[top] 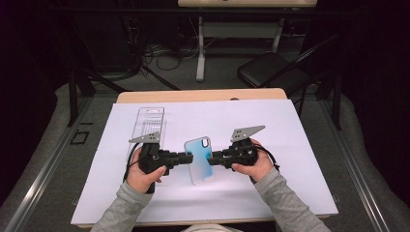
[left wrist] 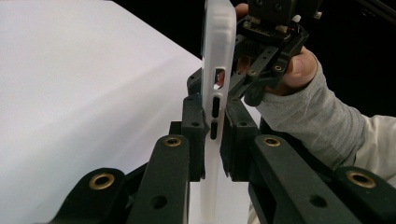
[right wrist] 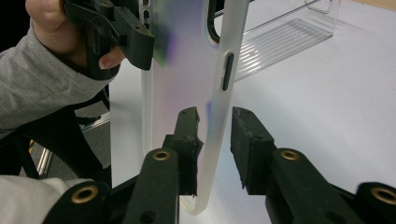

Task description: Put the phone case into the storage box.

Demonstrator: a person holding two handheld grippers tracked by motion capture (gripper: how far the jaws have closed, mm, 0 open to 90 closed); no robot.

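The translucent phone case (top: 199, 159), tinted blue and bearing no readable brand or writing, is held on edge above the white sheet (top: 290, 145) between the two grippers. The left gripper (top: 186, 158) is clamped tight on one side rim by the button cut-outs, while the right gripper (top: 216, 157) straddles the opposite rim with one pad against the case and the other standing off. Beyond lies a clear ribbed plastic package (top: 149, 124); the case's lower end is cut off in both gripper views.
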